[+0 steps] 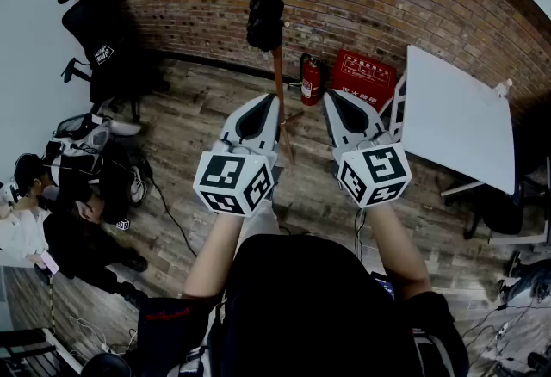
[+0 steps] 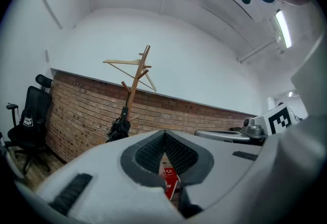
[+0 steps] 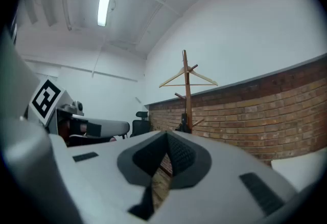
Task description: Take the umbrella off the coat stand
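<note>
A wooden coat stand rises in front of the brick wall. From one of its pegs hangs a black folded umbrella. Both grippers are held level and side by side, short of the stand and apart from it. My left gripper is shut with nothing in it, and the pole's lower part runs just beside its tip. My right gripper is to the right of the pole, also shut and holding nothing. The left gripper view shows the umbrella low on the stand. In the right gripper view the umbrella is a small dark shape on the stand.
A wooden hanger sits on top of the stand. A fire extinguisher and a red box stand at the wall. A white table is at the right and a black office chair at the left. A person sits on the floor.
</note>
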`<state>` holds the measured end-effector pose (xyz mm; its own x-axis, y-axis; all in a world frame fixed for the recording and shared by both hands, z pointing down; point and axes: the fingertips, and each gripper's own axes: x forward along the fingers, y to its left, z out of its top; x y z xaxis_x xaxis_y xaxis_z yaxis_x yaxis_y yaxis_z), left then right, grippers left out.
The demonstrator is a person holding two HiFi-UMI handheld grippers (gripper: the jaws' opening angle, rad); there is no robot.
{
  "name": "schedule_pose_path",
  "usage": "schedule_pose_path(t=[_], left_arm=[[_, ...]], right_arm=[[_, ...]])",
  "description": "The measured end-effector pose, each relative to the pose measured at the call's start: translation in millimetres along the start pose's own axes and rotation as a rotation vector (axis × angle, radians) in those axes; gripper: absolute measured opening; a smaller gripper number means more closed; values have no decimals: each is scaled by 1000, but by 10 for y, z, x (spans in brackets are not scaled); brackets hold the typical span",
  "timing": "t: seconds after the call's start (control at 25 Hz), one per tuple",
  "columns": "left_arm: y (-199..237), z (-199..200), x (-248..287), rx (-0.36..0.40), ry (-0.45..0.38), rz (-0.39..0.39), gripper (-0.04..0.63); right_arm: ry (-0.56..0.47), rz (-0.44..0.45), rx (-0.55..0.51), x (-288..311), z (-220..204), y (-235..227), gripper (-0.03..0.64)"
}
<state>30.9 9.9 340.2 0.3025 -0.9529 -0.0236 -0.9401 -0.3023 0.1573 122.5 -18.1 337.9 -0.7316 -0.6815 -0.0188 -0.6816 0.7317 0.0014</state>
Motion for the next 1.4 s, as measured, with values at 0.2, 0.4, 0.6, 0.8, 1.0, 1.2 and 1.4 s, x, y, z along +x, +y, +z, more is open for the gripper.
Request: schedule_pose_path(t=[0.2,0.4,0.6,0.8,1.0,1.2,1.4], left_arm=[[-8,-23,-4,-2,4,8,17],[-6,-54,47,25,13,10,17],[50,-62,118,77,17,15,17],[173,-92,237,56,19,8,17],[366,-115,407,56,32,2,17],[634,-26,676,134,42,4,17],[847,-6,945,123,53,-33,17]], right_arm=[[8,11,29,-9,-48,-10,28],[3,20,71,13,-74,-47,28],[2,20,80,92,-79,-76,29],[-1,14,88,224,-111,-142,29],[6,7,91,454,-154,-230,29],[20,5,82,785,-161,-316,29],[22,-13,77,1133,-146,-407,29]])
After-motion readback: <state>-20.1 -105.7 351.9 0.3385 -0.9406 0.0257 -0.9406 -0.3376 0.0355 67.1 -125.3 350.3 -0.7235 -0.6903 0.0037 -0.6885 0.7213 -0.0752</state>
